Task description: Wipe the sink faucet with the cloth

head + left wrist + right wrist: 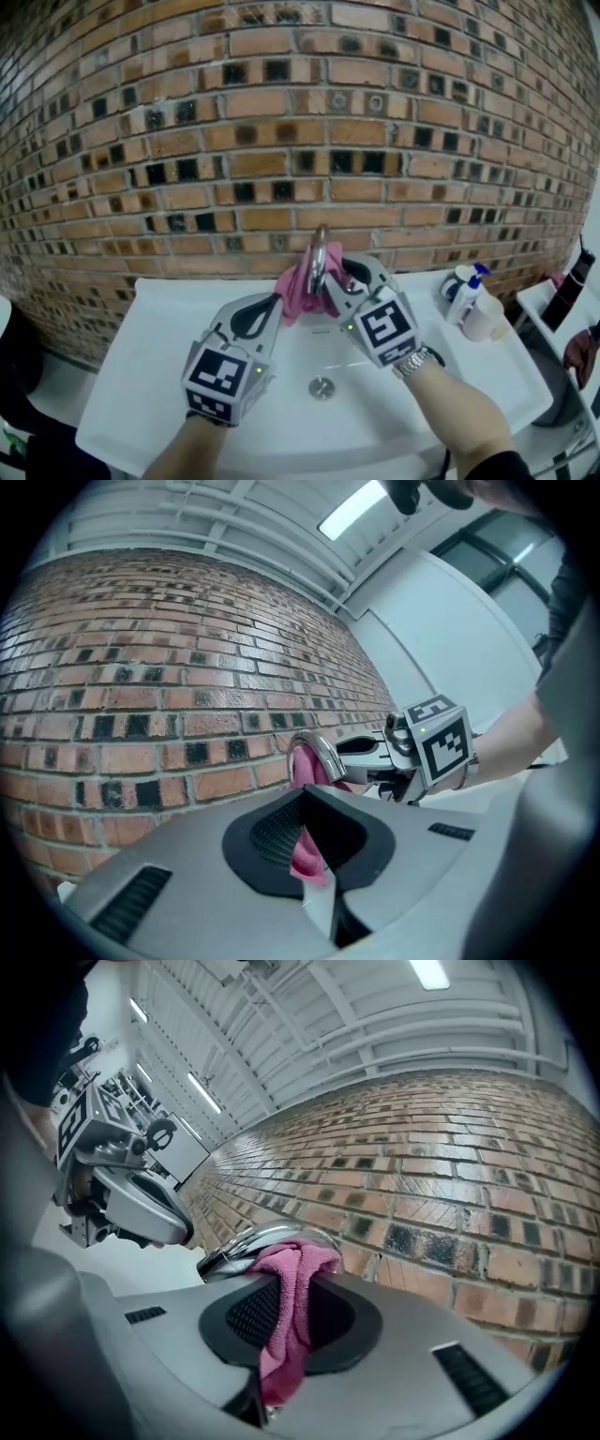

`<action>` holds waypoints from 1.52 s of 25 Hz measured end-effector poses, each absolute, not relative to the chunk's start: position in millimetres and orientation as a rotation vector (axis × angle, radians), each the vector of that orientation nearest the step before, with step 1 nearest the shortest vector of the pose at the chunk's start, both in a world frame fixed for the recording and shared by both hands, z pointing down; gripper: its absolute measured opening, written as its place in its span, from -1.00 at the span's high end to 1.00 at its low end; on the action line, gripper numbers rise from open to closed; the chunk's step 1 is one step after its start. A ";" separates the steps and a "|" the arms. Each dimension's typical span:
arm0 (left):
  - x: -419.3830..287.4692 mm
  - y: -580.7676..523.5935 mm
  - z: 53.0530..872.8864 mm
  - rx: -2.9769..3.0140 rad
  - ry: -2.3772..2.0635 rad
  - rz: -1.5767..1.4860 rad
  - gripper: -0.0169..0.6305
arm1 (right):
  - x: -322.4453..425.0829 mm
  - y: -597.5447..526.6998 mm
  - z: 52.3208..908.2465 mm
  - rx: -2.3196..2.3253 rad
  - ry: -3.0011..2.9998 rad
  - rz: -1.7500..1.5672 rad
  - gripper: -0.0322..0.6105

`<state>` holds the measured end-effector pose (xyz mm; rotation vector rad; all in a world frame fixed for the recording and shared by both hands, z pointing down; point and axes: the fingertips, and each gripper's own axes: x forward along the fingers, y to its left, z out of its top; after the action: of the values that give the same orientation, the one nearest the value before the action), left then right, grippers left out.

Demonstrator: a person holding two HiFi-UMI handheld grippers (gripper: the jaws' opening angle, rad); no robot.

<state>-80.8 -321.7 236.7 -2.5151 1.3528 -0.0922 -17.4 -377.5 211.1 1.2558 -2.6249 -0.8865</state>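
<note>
The chrome faucet (319,246) is seen at the middle of the back edge of the white sink (159,375), against the brick wall (281,141). The pink cloth (298,292) is laid against the faucet's curved spout and is gripped at both ends.

The left claw (275,306) is held level on the faucet's left. Its jaws are pressed fully together on one end of the cloth — only a thin strip of pink is pinched between the dark pads. The right claw (335,281) is placed just beside the spout on its right. Its jaws are closed on the other end and are held slightly apart by a thicker fold of fabric that hangs down between them.

The drain (322,386) is seen in the basin below the faucet. A white bottle with a blue top (466,298) and a pale cup (484,319) are stood at the sink's back right corner.
</note>
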 end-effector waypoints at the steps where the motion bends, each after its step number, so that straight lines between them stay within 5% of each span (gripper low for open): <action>1: -81.1 -322.1 237.5 -2.511 1.344 -0.097 0.93 | -17.2 -375.8 212.3 1.252 -2.621 -0.892 0.74; 26: -63.2 -314.3 251.7 -2.625 1.200 -0.150 0.92 | -4.6 -332.7 251.7 1.179 -2.574 -0.853 0.74; 32: -44.0 -303.8 263.5 -2.736 1.026 -0.216 0.40 | -4.6 -312.1 255.3 1.110 -2.597 -0.850 0.74; 38: -27.0 -283.4 269.6 -2.781 0.826 -0.245 0.16 | -9.3 -284.8 254.2 0.962 -2.660 -0.846 0.74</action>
<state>-27.0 -283.4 269.6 -2.7813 0.8260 -0.2453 -9.3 -284.8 254.2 0.9624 -2.6599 -0.8462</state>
